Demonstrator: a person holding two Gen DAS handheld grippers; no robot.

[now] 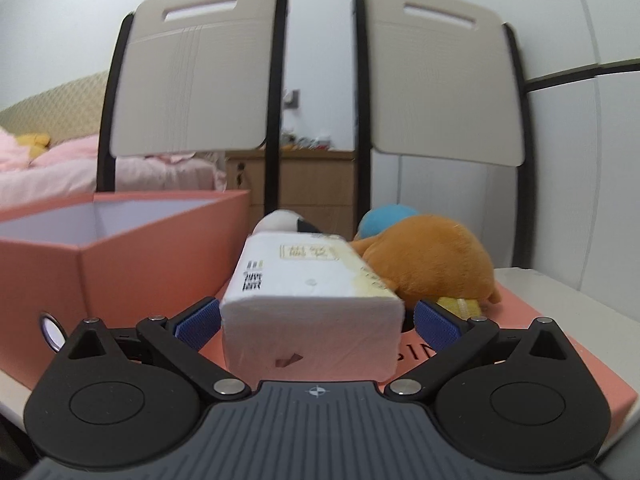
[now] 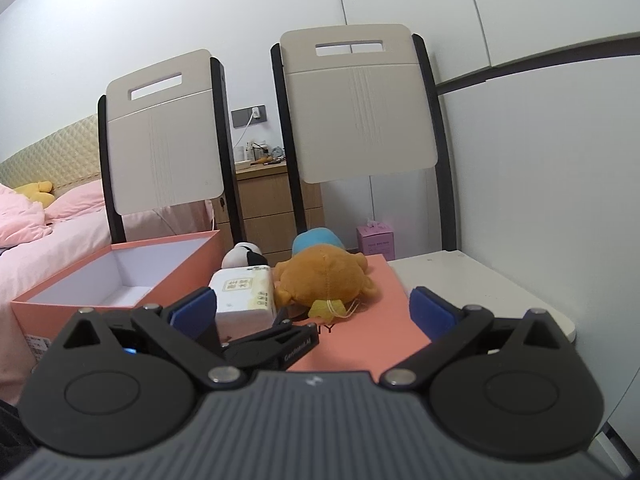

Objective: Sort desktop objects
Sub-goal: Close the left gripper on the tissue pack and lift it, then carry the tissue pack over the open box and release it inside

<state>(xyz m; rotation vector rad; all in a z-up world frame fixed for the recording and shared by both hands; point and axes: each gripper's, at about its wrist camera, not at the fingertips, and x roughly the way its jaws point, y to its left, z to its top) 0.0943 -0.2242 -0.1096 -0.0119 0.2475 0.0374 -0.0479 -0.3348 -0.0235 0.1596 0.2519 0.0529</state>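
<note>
Between the two blue pads of the left gripper (image 1: 316, 322) sits a white tissue pack (image 1: 310, 304), its near end filling almost the whole gap. The left pad looks to touch the pack's side; on the right a thin slit seems to remain, so I judge the jaws are wide and around the pack but not yet pressing it. The step in hand is, I think, the grasp of this pack, so that it can go into the open pink box (image 1: 120, 248), which stands left of the jaws with its white inside showing. The next move calls for closing evenly on the soft pack, then lifting it high enough to pass over the box wall.

Just beyond the pack, to the right of the jaws, lies an orange plush toy (image 1: 432, 260) that touches the pack's far corner, so the pack may drag it when lifted. Behind them are a blue plush (image 1: 384, 218) and a black-and-white plush (image 1: 286, 220). All lie on the flat pink lid (image 1: 560, 360) under the gripper.

The left gripper is held low and nearly level, pointing along the pack. The right gripper (image 2: 314, 314) is higher and further back, its jaws wide with nothing inside, aimed at the same group; the left gripper's black fingers are seen in front of it.
</note>
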